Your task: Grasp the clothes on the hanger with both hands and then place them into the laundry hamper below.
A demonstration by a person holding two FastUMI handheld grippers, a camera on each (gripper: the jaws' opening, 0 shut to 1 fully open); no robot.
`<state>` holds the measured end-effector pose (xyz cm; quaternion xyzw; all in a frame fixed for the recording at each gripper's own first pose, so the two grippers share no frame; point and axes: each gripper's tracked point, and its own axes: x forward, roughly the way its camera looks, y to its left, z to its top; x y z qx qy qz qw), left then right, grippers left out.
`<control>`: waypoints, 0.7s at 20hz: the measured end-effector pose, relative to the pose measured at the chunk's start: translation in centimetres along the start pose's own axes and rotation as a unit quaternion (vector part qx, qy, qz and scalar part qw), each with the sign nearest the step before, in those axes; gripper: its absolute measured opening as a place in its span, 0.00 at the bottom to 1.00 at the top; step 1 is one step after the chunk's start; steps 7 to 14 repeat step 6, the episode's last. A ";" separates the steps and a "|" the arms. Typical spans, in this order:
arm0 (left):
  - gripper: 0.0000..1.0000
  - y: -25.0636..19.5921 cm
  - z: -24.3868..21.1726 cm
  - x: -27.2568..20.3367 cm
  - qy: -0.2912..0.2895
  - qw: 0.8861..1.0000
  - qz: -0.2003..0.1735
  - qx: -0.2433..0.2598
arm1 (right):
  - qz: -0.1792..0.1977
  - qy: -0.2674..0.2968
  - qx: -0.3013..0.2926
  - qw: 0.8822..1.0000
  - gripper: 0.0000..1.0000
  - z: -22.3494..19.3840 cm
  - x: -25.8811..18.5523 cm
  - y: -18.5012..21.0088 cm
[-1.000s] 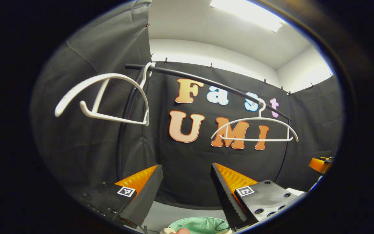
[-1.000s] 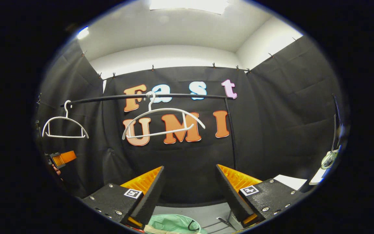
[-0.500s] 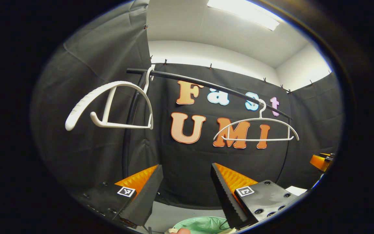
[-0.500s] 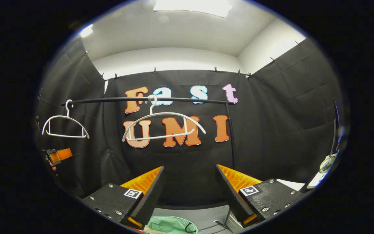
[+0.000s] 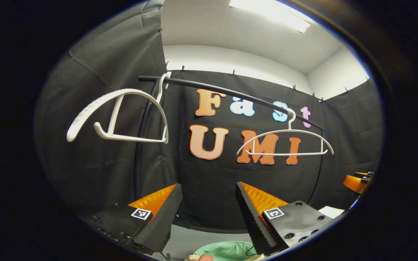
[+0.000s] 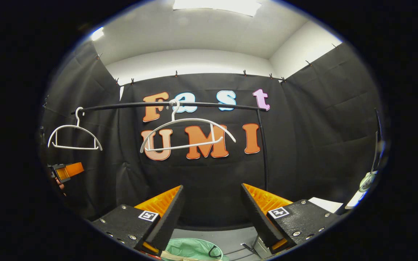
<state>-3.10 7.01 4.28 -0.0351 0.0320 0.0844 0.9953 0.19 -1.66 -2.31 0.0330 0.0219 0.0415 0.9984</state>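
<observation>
Both hangers [image 5: 114, 116] swung bare on the rail [image 6: 165, 106] since a second ago, my left gripper [image 5: 209, 214] and right gripper [image 6: 212, 214] wide open, empty, so the hamper [image 5: 227, 251] job looked done.

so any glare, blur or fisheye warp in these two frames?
Left gripper view: the ceiling light blows out to white; the near hanger looks large and strongly bowed, and the rail curves. Right gripper view: a ceiling light clips at the top edge; its rail bends only mildly; both hangers look sharp, no motion blur. The hamper sits dim at the bottom edge.
</observation>
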 end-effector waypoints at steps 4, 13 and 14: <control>1.00 -0.2 0.1 0.1 -0.001 1.000 -0.003 0.004 | -0.001 0.001 0.002 1.000 0.94 -0.1 -0.1 -0.2; 0.96 -0.3 0.1 0.2 -0.001 1.000 -0.004 0.004 | -0.001 0.001 0.002 1.000 0.94 -0.2 -0.1 -0.2; 0.96 -0.3 0.1 0.2 -0.001 1.000 -0.004 0.004 | -0.001 0.001 0.002 1.000 0.94 -0.2 -0.1 -0.2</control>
